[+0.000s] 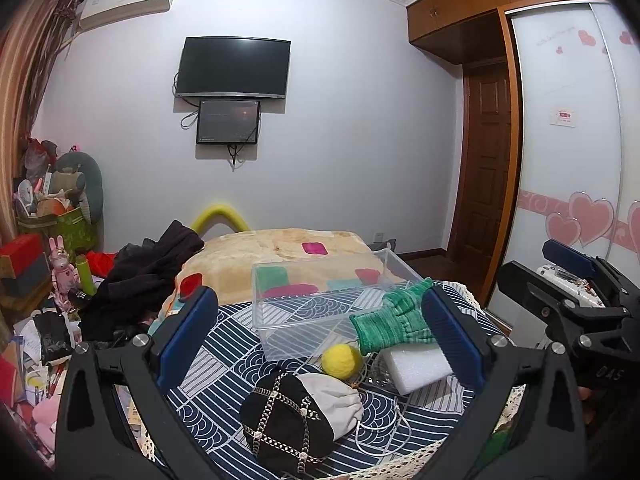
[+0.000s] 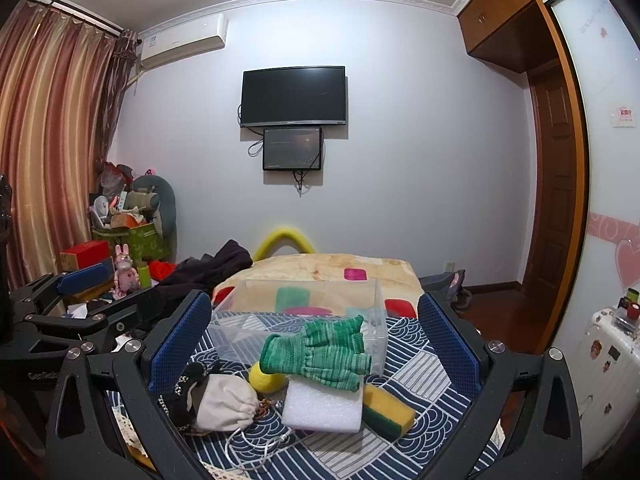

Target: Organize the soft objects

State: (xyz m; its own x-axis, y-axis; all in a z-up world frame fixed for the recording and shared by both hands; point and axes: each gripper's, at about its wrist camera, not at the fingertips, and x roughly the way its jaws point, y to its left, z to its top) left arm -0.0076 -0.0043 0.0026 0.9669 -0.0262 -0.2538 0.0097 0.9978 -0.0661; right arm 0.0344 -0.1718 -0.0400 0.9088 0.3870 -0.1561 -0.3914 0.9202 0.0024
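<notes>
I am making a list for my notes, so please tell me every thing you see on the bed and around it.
clear plastic box: 1, transparent, on the patterned cloth, nothing inside
green knitted glove: 1, green, against the box front, on the foam
white foam block: 1, white, under the glove
yellow-green sponge: 1, right of the foam
yellow felt ball: 1, left of the foam
beige drawstring pouch: 1, beside the black bag
black chain-trimmed bag: 1, nearest, on the left
dark clothes pile: 1, left bed edge
wall televisions: 2, black
left gripper: jaws open, holding nothing
right gripper: jaws open, holding nothing
</notes>
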